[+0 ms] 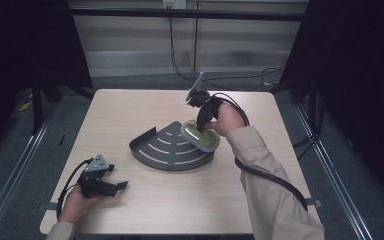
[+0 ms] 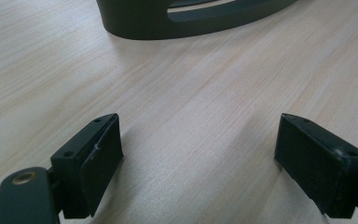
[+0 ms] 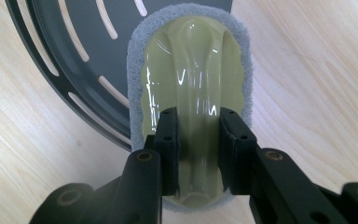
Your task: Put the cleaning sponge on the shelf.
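A dark grey quarter-round slotted rack (image 1: 167, 147) lies in the middle of the wooden table. An oval scrubbing pad (image 1: 201, 136) with a pale green glossy handle and grey sponge edge rests on the rack's right rim, overhanging the table. My right gripper (image 1: 202, 124) is shut on the pad's raised handle ridge (image 3: 198, 116), with the rack (image 3: 70, 51) beneath the pad's far end. My left gripper (image 1: 119, 186) lies low at the front left of the table, open, nothing between its fingers (image 2: 95, 163); the rack's curved wall (image 2: 186, 21) lies ahead of it.
The table's front edge (image 1: 180, 232) runs close to the left hand. Cables trail from both grippers, the right one looping along the sleeve (image 1: 270, 175). Black frame posts and dark curtains stand at both sides beyond the table.
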### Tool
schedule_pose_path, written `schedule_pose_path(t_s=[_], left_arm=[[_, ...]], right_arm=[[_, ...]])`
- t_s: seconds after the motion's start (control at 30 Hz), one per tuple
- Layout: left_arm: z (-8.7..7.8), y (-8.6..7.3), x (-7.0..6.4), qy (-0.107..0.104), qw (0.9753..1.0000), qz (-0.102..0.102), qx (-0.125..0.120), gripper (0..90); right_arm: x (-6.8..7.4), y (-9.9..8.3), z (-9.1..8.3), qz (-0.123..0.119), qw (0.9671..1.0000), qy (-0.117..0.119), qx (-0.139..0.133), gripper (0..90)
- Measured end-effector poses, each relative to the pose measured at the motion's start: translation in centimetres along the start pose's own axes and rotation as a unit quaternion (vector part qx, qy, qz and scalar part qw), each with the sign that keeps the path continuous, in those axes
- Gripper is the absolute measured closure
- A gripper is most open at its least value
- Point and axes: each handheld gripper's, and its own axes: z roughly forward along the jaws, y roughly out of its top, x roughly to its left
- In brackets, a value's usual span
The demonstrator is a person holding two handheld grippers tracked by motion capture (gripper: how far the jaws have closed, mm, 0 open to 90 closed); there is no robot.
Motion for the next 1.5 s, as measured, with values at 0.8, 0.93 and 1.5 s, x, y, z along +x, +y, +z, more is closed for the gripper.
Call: schedule_pose_path(t_s=[0.8, 0.93, 1.5], left_arm=[[0.0, 0.0, -0.1, 0.002, 1.0000, 0.002, 0.001, 14.3], [0.0, 0.0, -0.1, 0.002, 1.0000, 0.002, 0.001, 14.3], [0.0, 0.0, -0.1, 0.003, 1.0000, 0.002, 0.001, 14.3]], right_arm=[[0.3, 1.3, 1.3, 0.001, 1.0000, 0.005, 0.001, 71.4], [0.3, 1.3, 1.8, 0.004, 0.9999, 0.009, 0.003, 71.4], [0.9, 1.4, 3.1, 0.013, 0.9997, 0.019, 0.004, 71.5]])
